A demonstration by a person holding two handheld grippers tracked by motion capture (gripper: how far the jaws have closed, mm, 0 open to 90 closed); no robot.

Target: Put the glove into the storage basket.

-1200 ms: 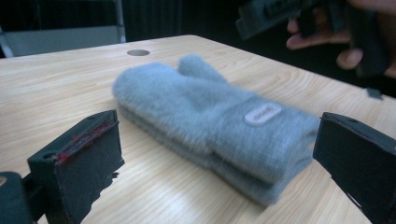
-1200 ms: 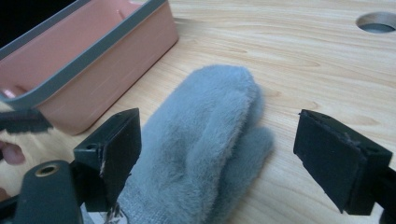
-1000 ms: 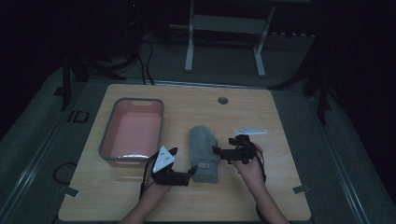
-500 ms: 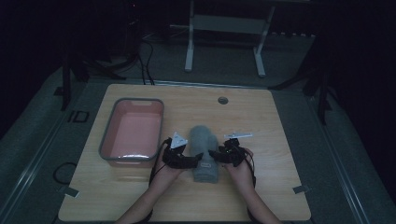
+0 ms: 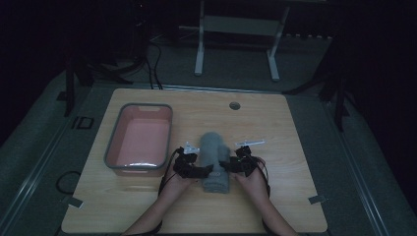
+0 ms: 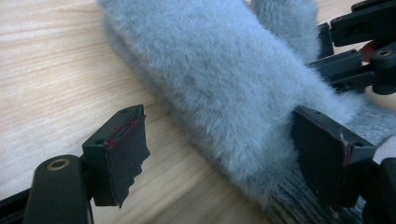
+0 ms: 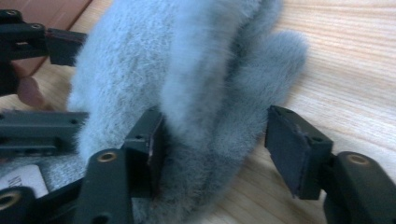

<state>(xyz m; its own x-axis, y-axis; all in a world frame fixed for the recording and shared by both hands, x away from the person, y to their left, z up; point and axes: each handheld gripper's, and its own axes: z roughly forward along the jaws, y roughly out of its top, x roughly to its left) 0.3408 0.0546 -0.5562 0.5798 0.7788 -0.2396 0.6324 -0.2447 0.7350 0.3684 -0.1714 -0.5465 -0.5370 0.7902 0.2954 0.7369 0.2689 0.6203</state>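
Observation:
A grey fluffy garment (image 5: pixel 215 156) with a ribbed knit cuff lies lengthwise at mid-table, cuff toward me. My left gripper (image 5: pixel 206 171) reaches in from its left side and my right gripper (image 5: pixel 225 166) from its right, both near the cuff end. In the left gripper view the garment (image 6: pixel 224 84) sits between the jaws of the left gripper (image 6: pixel 224 158); one pad meets the fur and the other stands clear, and the jaws have just been closing. In the right gripper view, one jaw of the right gripper (image 7: pixel 219 149) sinks into the fur (image 7: pixel 177 70) and the other is apart; these jaws have just been opening slightly.
A pink tub with a grey rim (image 5: pixel 112 147) stands left of the garment, close to my left hand. A round cable hole (image 5: pixel 234 105) sits near the table's far edge. Beyond the table stands a metal frame (image 5: pixel 199 44) amid cables on the floor.
Both hands came inward and down onto the garment's near end, the left one sliding right from the tub's corner. Both pairs of jaws stand narrower than a second ago.

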